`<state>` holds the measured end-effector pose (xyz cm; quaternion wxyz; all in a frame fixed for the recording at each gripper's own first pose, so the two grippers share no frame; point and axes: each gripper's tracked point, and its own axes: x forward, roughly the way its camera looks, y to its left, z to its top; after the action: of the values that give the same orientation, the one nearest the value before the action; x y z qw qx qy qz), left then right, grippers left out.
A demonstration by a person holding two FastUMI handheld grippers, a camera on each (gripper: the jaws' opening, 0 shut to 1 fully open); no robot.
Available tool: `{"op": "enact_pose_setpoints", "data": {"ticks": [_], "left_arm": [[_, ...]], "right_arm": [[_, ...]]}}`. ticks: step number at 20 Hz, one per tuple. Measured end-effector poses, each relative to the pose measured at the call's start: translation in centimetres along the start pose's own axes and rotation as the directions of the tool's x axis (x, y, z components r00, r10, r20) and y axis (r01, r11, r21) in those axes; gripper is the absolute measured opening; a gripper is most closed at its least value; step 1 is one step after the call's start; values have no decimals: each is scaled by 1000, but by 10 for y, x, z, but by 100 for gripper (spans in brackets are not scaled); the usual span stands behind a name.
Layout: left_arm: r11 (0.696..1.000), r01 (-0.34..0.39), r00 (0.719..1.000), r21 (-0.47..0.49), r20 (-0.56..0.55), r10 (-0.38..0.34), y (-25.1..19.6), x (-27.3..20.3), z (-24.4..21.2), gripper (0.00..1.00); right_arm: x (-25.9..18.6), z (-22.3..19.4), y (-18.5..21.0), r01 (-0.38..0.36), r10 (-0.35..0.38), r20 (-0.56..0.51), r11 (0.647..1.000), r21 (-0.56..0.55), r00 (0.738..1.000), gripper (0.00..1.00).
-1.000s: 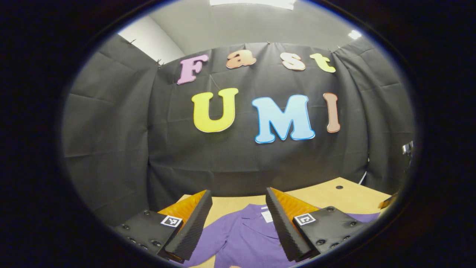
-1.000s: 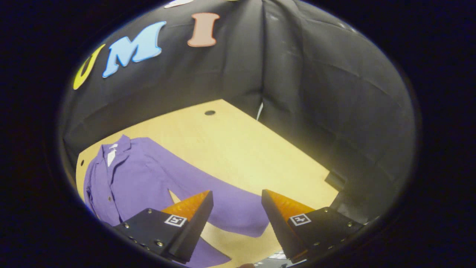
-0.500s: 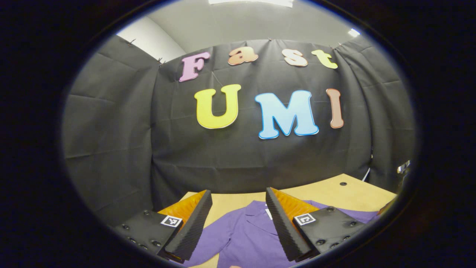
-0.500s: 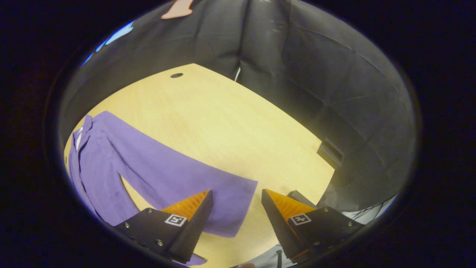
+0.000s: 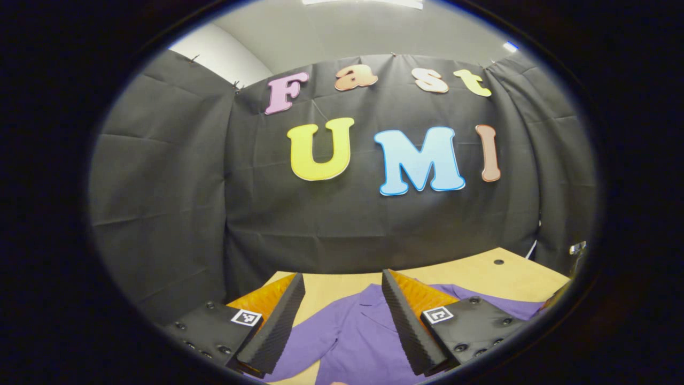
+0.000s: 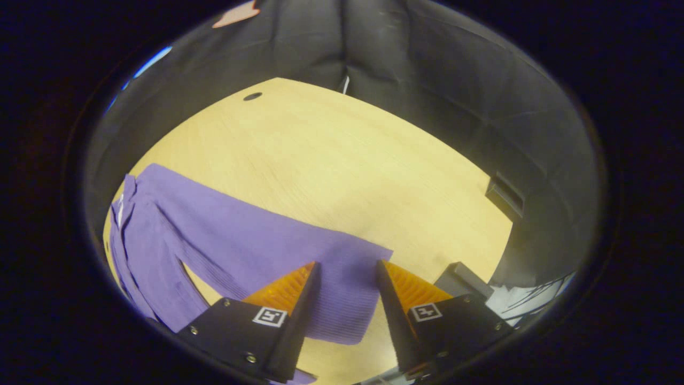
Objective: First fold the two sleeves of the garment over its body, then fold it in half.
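The purple button-front garment (image 6: 160, 235) lies flat on the pale wooden surface (image 6: 342, 160). Its long sleeve (image 6: 278, 256) runs out toward the surface's right edge, cuff between the right gripper (image 6: 344, 299)'s spread, empty jaws; the left gripper (image 5: 342, 315), jaws also spread, hangs above the collar.

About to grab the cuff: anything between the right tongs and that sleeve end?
Nothing visible. The right tongs stand open over the purple sleeve, its cuff end lying flat on the bare wooden table.

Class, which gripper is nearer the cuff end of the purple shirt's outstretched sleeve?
Right. The right gripper hangs open over the purple shirt's sleeve cuff on the wooden table. The left gripper is open near the shirt's collar, away from that cuff.
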<state>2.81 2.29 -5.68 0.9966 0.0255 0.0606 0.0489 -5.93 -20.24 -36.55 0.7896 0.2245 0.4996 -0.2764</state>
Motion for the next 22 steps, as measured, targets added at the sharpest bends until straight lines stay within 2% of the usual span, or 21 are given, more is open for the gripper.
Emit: {"op": "enact_pose_setpoints", "data": {"ticks": [1,2,3,4,6,7,9,10,16,19,22], "left_arm": [[1000,-2,1000,-5,0,2,1,1,-1,94],[1000,-1,1000,-13,0,1,1,0,-2,94],[1000,1,1000,-18,-1,-1,-1,0,-2,94],[1000,3,1000,-21,0,-3,-1,0,-2,94],[1000,2,1000,-20,6,-2,1,-2,-3,94],[1000,1,1000,-22,8,-1,3,-3,-2,94],[1000,2,1000,-25,10,-2,5,-6,-2,94],[1000,-1,1000,-25,9,1,7,-6,-4,94],[1000,-8,1000,-24,27,8,20,-12,2,94],[1000,-7,1000,-30,30,8,27,-15,2,94],[999,-11,1000,-50,12,11,37,-14,-7,94]], "right_arm": [[-1,0,0,-4,4,-6,1000,-6,1000,66],[1,1,-1,-18,18,-2,999,-42,1000,58],[2,2,5,-40,40,3,999,-28,999,63],[2,0,7,-39,39,13,999,-7,999,14],[3,-1,9,-40,40,17,999,-3,999,13],[1,3,10,-37,37,25,999,-17,999,5],[1,8,9,-44,46,48,998,-44,998,5],[0,6,10,-48,50,52,998,-52,997,2],[-46,29,39,-164,169,133,985,-49,977,1],[-86,52,68,-256,264,210,964,-68,941,1],[-132,77,103,-321,355,289,934,-158,889,1]]}}
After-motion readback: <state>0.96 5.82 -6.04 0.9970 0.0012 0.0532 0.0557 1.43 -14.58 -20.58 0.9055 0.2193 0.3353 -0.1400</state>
